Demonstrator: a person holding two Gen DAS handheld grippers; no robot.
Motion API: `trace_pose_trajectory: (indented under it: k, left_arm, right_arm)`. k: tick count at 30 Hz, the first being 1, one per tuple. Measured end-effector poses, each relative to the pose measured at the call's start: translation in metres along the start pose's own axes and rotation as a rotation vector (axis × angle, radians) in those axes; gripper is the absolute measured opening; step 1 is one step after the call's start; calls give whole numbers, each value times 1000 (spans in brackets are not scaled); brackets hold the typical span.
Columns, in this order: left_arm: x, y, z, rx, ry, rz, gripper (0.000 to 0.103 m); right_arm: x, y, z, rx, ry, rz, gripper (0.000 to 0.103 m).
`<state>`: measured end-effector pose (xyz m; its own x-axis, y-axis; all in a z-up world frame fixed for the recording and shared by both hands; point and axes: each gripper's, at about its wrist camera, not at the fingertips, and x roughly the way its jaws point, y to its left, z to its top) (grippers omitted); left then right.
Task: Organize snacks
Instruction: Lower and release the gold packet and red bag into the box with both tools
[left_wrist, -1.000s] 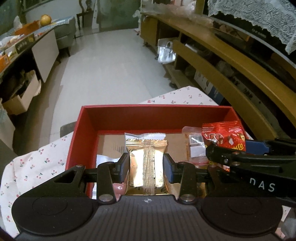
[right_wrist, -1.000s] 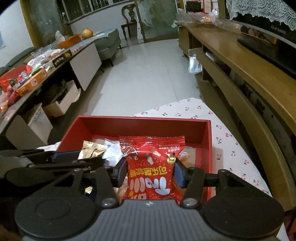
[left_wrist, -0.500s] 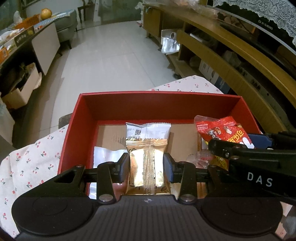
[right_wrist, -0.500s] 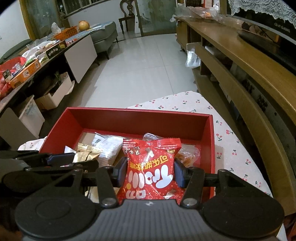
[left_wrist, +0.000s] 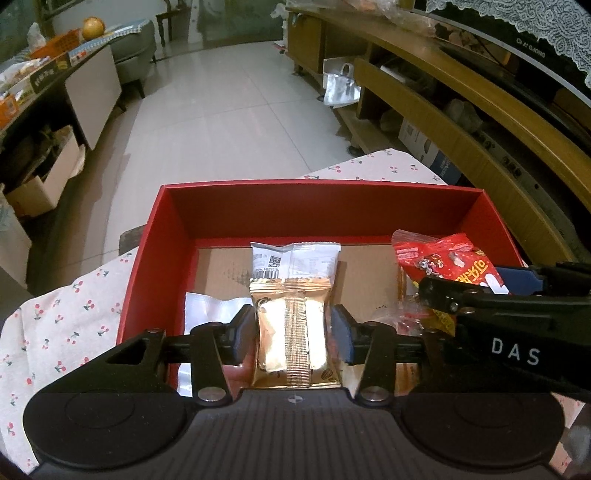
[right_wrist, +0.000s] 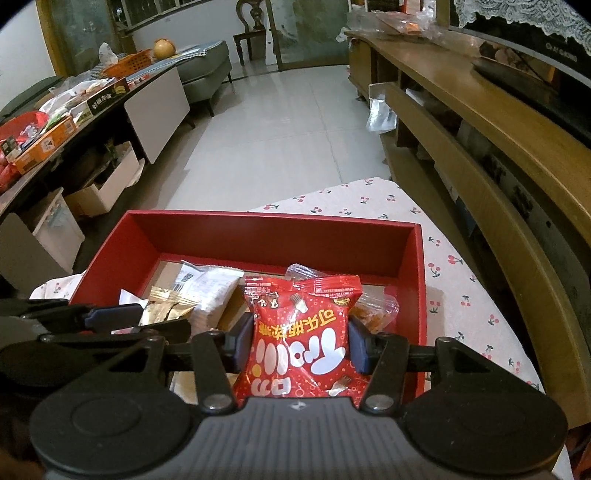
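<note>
A red box (left_wrist: 321, 208) (right_wrist: 273, 229) stands on a cherry-print cloth. My left gripper (left_wrist: 291, 332) is shut on a gold snack packet (left_wrist: 290, 332) and holds it inside the box near the front. My right gripper (right_wrist: 301, 341) is shut on a red snack packet (right_wrist: 301, 332) over the box's right half; that packet also shows in the left wrist view (left_wrist: 447, 264). A white packet (left_wrist: 295, 260) (right_wrist: 214, 284) lies on the box floor beyond the gold one. An orange clear-wrapped snack (right_wrist: 373, 314) lies under the red packet.
The cherry-print cloth (right_wrist: 461, 291) covers the table around the box. A wooden TV cabinet (right_wrist: 498, 140) runs along the right. A cluttered low table (right_wrist: 92, 99) stands to the left, with tiled floor (left_wrist: 229, 110) between.
Both grippers have tipped down and lowered toward the box with their packets. The white packet behind the gold one shows more now.
</note>
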<state>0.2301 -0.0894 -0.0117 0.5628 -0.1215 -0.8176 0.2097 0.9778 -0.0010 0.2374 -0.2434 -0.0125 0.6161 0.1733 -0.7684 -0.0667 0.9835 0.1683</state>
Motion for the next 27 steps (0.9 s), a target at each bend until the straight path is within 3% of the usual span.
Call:
trace_pose_trajectory:
  k: [12,27]
  left_arm:
    - [-11,6,0,-24,-15,6,76]
    - [-56,0,-18,-21,-59,-63,82]
  right_arm:
    - [-12,-2,0,-6,-37,-8,64]
    - [-48,-11,-13,22,-78,-3,66]
